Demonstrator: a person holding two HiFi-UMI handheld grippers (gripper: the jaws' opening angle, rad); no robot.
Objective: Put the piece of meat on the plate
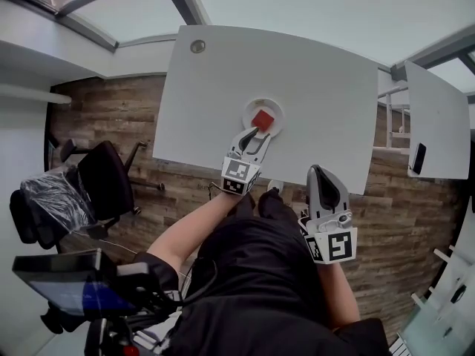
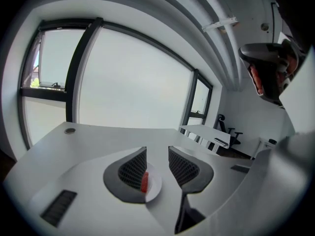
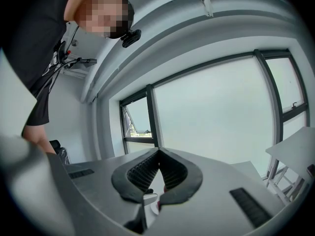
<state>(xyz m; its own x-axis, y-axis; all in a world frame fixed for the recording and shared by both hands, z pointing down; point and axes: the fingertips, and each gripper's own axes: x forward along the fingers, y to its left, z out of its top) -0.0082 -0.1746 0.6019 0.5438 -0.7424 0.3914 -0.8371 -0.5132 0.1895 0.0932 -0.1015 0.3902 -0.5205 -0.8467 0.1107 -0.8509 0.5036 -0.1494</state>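
A small red piece of meat [image 1: 262, 119] lies on a round white plate [image 1: 272, 107] near the front edge of the white table [image 1: 312, 87]. My left gripper [image 1: 256, 134] stands open just short of the plate, its jaws pointing at it. In the left gripper view the meat [image 2: 144, 182] rests on the plate [image 2: 154, 186] between the spread jaws of the left gripper [image 2: 157, 155], close to the left one, and I cannot tell if they touch. My right gripper [image 1: 316, 172] is shut and empty, held back at the table's near edge; its jaw tips meet in the right gripper [image 3: 158, 152] view.
A round grommet [image 1: 197, 47] sits at the table's far left corner. A second white table [image 1: 438, 117] with a dark flat object [image 1: 418, 158] stands to the right. A black office chair [image 1: 100, 180] and a screen [image 1: 63, 284] are at the left over wooden floor.
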